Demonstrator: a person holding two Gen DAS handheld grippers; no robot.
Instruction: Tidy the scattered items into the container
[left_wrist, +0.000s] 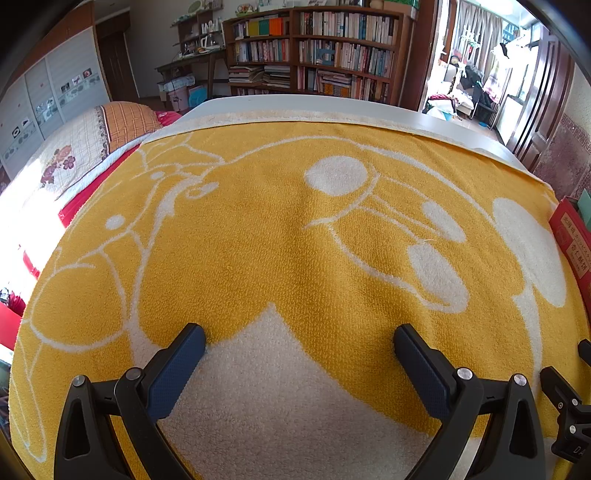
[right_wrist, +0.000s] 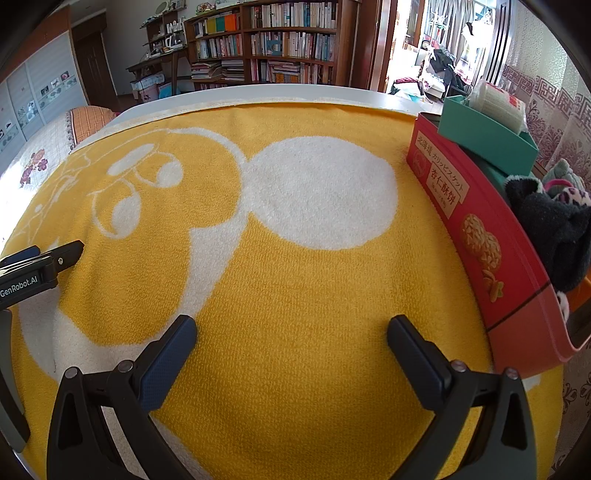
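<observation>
The box (right_wrist: 480, 221) stands on the towel's (right_wrist: 295, 258) right edge, socks (right_wrist: 554, 221) inside.

Two matte black frames, each forking into triangular cut-out arms studded with round silver pivot screws. Left gripper (left_wrist: 299, 334): slim fingers (left_wrist: 176, 369) faced with dark blue, finely dimpled pads, black backs behind. Right gripper (right_wrist: 291, 326): same build, same blue textured fingers (right_wrist: 166, 363), silver bolts at each hinge. Seen from the right wrist, white "GenRobot.AI" lettering on the left unit's black housing, small screw beside it, grey strap below.
</observation>
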